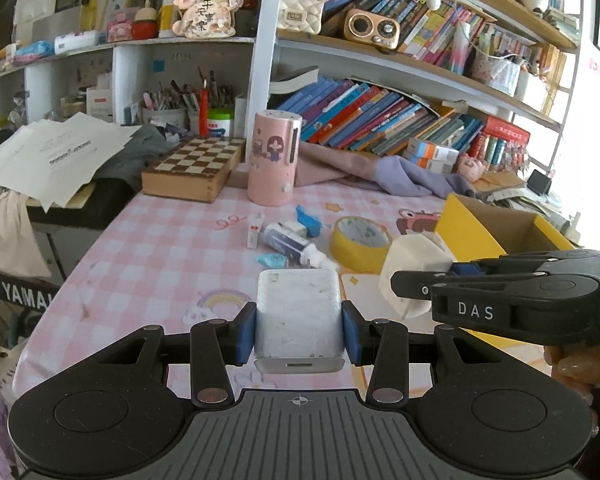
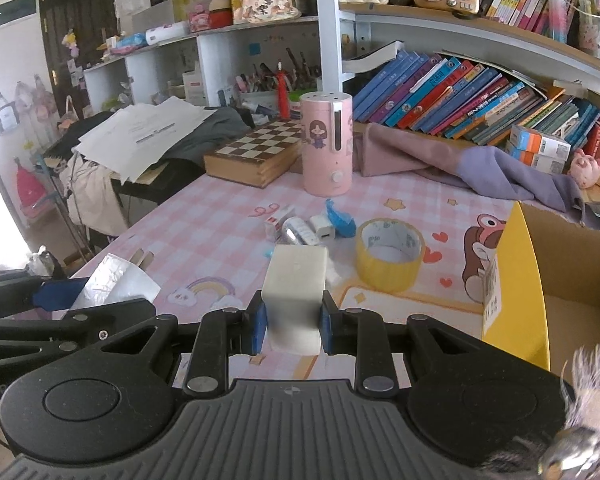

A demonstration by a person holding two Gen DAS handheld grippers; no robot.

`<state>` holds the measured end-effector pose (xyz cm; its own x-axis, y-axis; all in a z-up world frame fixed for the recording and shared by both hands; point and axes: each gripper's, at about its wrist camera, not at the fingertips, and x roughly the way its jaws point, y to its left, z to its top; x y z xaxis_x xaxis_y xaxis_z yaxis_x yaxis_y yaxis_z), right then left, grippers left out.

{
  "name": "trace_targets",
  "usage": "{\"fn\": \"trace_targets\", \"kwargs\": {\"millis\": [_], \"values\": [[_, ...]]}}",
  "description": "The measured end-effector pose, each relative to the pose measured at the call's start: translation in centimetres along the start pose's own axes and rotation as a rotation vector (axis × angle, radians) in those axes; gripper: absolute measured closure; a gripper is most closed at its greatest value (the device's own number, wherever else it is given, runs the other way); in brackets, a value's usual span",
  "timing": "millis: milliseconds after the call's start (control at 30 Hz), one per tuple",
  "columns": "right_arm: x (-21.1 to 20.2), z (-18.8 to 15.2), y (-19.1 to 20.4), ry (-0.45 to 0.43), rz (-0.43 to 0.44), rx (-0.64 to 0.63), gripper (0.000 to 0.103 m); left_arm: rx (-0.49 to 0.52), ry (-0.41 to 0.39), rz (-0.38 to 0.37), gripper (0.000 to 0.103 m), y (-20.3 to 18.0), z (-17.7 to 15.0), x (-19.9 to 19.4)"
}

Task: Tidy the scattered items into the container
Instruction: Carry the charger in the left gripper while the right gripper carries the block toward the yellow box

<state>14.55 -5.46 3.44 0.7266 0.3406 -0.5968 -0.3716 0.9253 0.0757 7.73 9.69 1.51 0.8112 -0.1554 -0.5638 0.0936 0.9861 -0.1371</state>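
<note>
My left gripper [image 1: 299,334] is shut on a white power adapter [image 1: 298,304], whose port end faces the camera. The blue pads press on both its sides. In the right wrist view that adapter [image 2: 116,280] shows its prongs at the far left. My right gripper [image 2: 293,320] is shut on a white rectangular block [image 2: 296,280], held above the pink checked table. From the left wrist view, the right gripper [image 1: 398,286] and its block [image 1: 410,268] hang just left of the yellow cardboard box [image 1: 470,232]. The box [image 2: 516,280] stands open at the right.
On the pink checked tablecloth [image 1: 160,248] lie a yellow tape roll [image 2: 390,260], a blue clip [image 2: 340,220], a small white charger [image 2: 322,230], a tube [image 1: 288,242] and a small carton [image 1: 255,230]. Behind stand a pink cylinder [image 2: 327,144], a chessboard box [image 2: 256,152], crumpled cloth and bookshelves.
</note>
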Motion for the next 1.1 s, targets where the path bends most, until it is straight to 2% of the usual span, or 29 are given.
{"fn": "trace_targets", "kwargs": {"millis": [467,667,1100], "values": [[-6.7,-6.2,0.7,0.022,-0.046,0.053,0.079,0.017,0.037,-0.068,0.061,-2.4,-4.4,-4.3],[-8.9,-8.7,-0.2,0.032,-0.087,0.116,0.079,0.065,0.067,-0.118,0.061,-4.2,-5.6,-4.9],[-11.5,-11.2,-1.9,0.056,-0.183,0.215,0.079,0.138,0.108,-0.221,0.061,-6.8,-6.3,-4.4]]}}
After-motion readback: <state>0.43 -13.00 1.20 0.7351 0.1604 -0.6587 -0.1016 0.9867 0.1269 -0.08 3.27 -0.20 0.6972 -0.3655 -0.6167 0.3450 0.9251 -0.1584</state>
